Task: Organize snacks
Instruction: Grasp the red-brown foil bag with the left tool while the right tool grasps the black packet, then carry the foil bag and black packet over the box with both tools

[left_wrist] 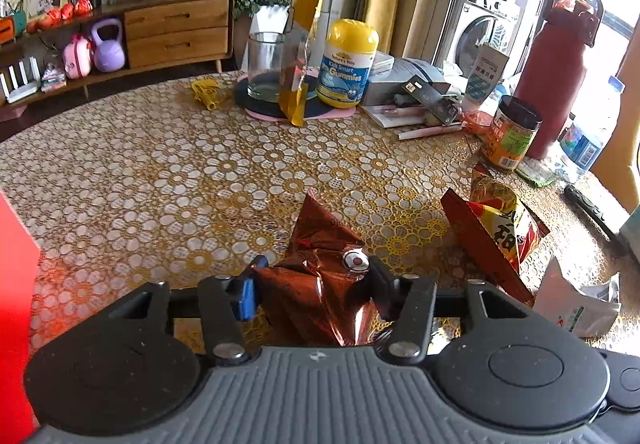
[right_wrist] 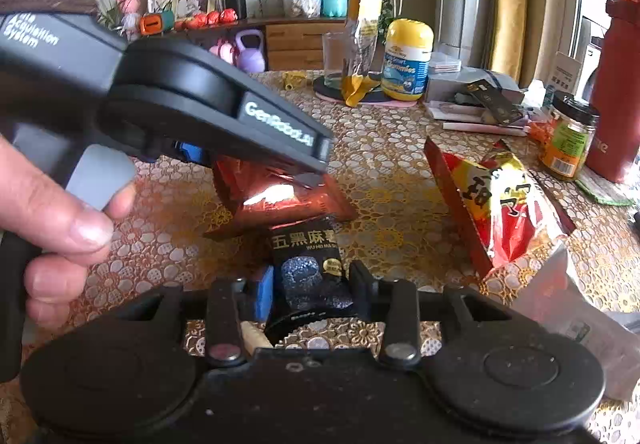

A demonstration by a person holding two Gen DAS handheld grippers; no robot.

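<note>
My left gripper (left_wrist: pixel 312 276) is shut on a crinkled copper-brown foil snack bag (left_wrist: pixel 324 268), held just above the table. The same bag shows in the right wrist view (right_wrist: pixel 280 196) under the left gripper's body (right_wrist: pixel 216 108). My right gripper (right_wrist: pixel 312 284) is shut on a small black snack packet (right_wrist: pixel 308 260) with white Chinese lettering, close behind the brown bag. A red and yellow snack bag (left_wrist: pixel 500 228) stands to the right, also in the right wrist view (right_wrist: pixel 500 212).
The round table (left_wrist: pixel 160 172) has a gold floral cover. At its far side stand a glass (left_wrist: pixel 266 64), a yellow-lidded gummies bottle (left_wrist: pixel 348 64), papers, an orange-labelled jar (left_wrist: pixel 512 132) and a red flask (left_wrist: pixel 560 56). A white packet (left_wrist: pixel 580 304) lies at right.
</note>
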